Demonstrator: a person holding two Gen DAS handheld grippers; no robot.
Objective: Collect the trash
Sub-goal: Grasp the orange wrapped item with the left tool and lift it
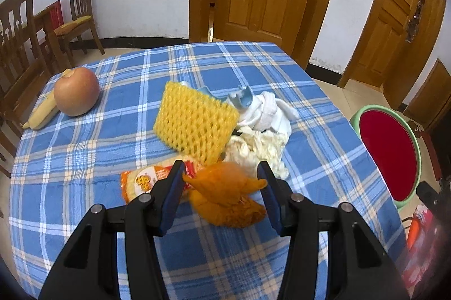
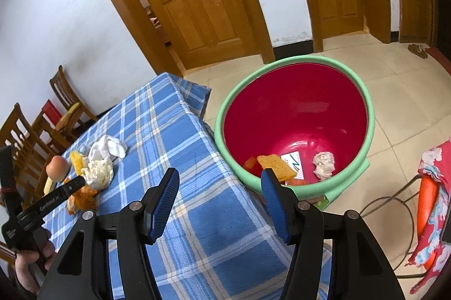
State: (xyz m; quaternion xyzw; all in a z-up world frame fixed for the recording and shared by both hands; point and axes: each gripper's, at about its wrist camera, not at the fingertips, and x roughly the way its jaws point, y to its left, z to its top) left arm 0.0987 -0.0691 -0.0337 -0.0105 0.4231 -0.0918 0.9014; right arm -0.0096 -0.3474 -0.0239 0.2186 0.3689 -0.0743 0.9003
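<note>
Both claws gape empty; red bin [image 2: 296, 108] holds yellow netting [image 2: 274, 164], crumpled tissue [image 2: 324, 164].

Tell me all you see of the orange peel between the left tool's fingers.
The orange peel is a curled, torn heap, bright orange and soft-looking. It lies on the plaid tablecloth, overlapping a snack wrapper, near crumpled tissue. The left tool is open around it, pads apparently not pressing.

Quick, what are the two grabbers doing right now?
Left gripper: open, jaws either side of the orange peel, not squeezing it.
Right gripper: open, holding nothing.
</note>
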